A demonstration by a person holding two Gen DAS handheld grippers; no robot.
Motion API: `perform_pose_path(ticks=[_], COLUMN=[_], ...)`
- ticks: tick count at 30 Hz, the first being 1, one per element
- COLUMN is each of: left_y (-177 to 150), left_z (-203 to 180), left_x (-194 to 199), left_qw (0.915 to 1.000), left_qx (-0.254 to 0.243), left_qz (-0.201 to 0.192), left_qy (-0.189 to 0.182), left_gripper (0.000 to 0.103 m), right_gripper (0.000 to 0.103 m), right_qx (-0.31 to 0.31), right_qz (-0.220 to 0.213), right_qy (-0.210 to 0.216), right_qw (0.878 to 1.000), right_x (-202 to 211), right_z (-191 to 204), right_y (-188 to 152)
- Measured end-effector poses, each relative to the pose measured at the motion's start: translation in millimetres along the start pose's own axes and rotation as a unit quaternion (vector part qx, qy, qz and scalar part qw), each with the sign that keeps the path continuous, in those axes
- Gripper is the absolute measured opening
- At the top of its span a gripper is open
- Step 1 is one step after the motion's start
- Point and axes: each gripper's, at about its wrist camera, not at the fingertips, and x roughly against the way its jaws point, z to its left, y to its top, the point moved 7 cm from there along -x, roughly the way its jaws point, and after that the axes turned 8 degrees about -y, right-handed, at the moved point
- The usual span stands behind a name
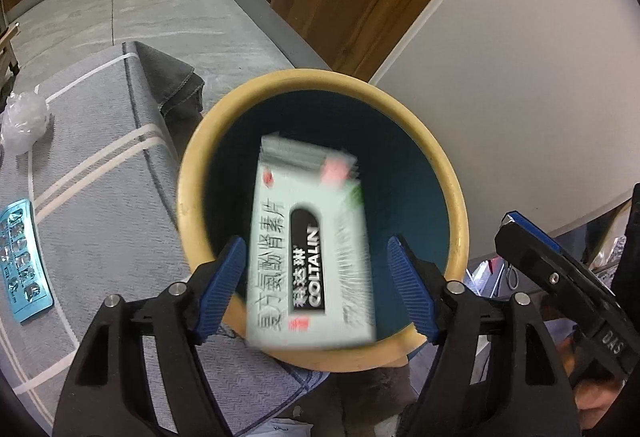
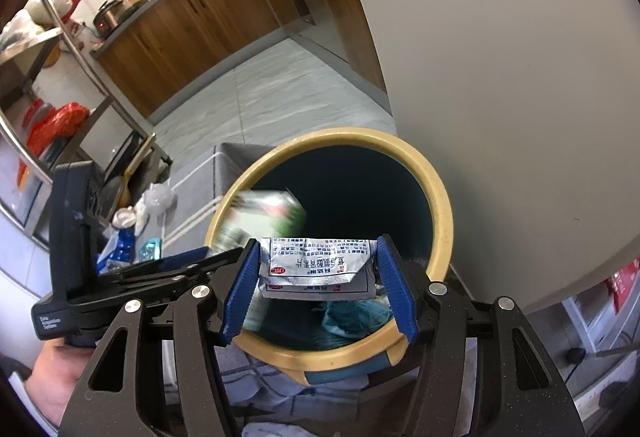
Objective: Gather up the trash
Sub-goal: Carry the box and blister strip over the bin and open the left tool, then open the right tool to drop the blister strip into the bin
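Trash lies leftward on the grey rug: blister pack. Left gripper gapes, its medicine box loose over the bin. Right gripper pinches a foil sachet above that bin.

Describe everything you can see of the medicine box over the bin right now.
The medicine box is a pale green carton with a black label panel reading COLTALIN, Chinese lettering down its length and small red marks. It looks like thin card, motion-blurred, tilted with its far end down inside the mouth of the waste bin. It sits between the open fingers of the left gripper, with a gap on each side, so nothing visibly grips it. The right wrist view shows it as a blur at the bin's left rim.
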Motion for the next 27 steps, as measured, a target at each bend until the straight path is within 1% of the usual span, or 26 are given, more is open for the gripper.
perform_pose_path(ticks=[1,6,10,17,19,21,23,27], left_y=[2.3,5.5,8.1,-2.3,-5.7,-9.9,-13.2,-22.9], left_z=[2.3,9.8,22.3,39.3,44.5,51.6,58.5,75.5], left_x=[3.9,24.3,42.8,71.1,79.0,88.3,96.0,113.9], left_qw=[1.0000,0.9997,0.9990,0.9979,0.9976,0.9972,0.9967,0.9952], left_qx=[0.001,0.009,0.021,0.029,0.029,0.031,0.032,0.036], left_qz=[-0.005,-0.024,-0.038,-0.050,-0.053,-0.056,-0.058,-0.065], left_qy=[-0.002,0.003,0.013,0.028,0.034,0.039,0.046,0.064], left_gripper=[0.078,0.078,0.079,0.083,0.084,0.085,0.085,0.085], right_gripper=[0.060,0.060,0.061,0.061,0.064,0.072,0.075,0.076], right_qx=[-0.001,0.006,0.020,0.043,0.046,0.046,0.045,0.050], right_qz=[0.001,0.006,0.022,0.037,0.038,0.038,0.035,0.033], right_qy=[0.000,-0.001,-0.005,-0.013,-0.017,-0.018,-0.017,-0.014], right_qw=[1.000,1.000,1.000,0.998,0.998,0.998,0.998,0.998], right_x=[-0.4,-4.7,-14.1,-24.7,-26.0,-26.7,-26.3,-25.6], right_z=[0.5,3.5,8.6,17.7,19.6,20.9,22.5,29.1], right_y=[0.4,-0.1,-6.3,-13.5,-13.8,-13.6,-12.3,-11.5])
